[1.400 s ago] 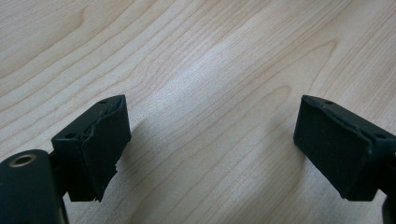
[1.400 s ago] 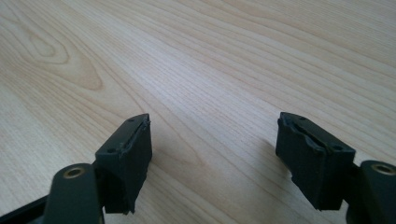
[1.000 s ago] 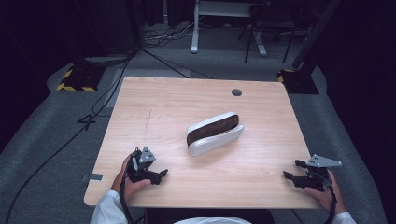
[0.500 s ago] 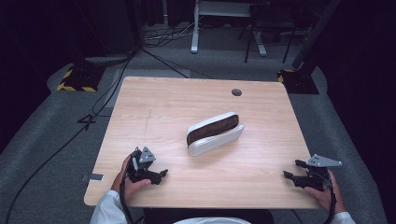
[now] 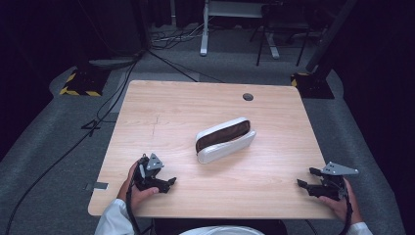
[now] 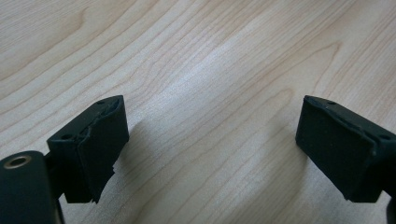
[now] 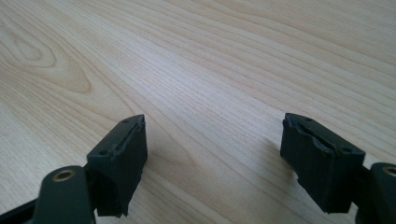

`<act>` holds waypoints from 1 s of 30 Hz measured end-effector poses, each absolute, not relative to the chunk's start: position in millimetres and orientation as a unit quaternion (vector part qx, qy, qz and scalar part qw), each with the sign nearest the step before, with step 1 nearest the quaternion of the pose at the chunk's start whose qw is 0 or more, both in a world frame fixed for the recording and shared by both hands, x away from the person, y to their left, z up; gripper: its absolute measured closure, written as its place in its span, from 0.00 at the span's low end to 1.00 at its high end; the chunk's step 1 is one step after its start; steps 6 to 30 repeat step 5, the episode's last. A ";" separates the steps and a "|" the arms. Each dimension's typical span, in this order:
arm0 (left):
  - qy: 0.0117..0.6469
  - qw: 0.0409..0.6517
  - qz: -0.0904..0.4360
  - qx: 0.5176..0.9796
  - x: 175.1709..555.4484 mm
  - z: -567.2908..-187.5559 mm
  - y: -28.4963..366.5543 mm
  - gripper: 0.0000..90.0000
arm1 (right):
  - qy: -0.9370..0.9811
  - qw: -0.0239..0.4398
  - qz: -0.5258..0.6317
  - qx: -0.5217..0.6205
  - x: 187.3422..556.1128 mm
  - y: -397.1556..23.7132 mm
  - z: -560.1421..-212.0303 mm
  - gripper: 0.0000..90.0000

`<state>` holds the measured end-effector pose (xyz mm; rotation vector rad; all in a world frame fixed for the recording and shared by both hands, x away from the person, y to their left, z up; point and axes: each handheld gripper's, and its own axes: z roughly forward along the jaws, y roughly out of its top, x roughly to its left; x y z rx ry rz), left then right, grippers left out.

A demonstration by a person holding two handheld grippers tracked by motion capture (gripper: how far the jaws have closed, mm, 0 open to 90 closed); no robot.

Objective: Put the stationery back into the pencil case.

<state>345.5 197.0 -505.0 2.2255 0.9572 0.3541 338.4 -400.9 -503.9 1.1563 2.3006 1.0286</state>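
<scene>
Nothing moved since earlier frames: white case (image 5: 225, 140) lay untouched mid-worktop (image 5: 166, 112); left gripper (image 5: 157, 183), right gripper (image 5: 310, 186) rested at near corners, jaws apart, work unstarted.

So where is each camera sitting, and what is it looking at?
High view: above the person's side, looking down on the table and case; both hands and grippers show.
Left gripper view: rides the left gripper, facing bare wood; open jaws show.
Right gripper view: rides the right gripper, the same.
All three share the tabletop.
</scene>
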 end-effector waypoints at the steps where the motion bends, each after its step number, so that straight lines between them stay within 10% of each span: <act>1: 0.368 0.340 0.136 0.855 345.5 -505.0 197.0 0.11 | 0.816 0.183 0.365 0.410 338.4 -400.9 -503.9 0.26; 30: 0.369 0.339 0.137 0.855 345.6 -505.0 196.8 0.11 | 0.816 0.184 0.365 0.410 338.5 -401.0 -503.9 0.26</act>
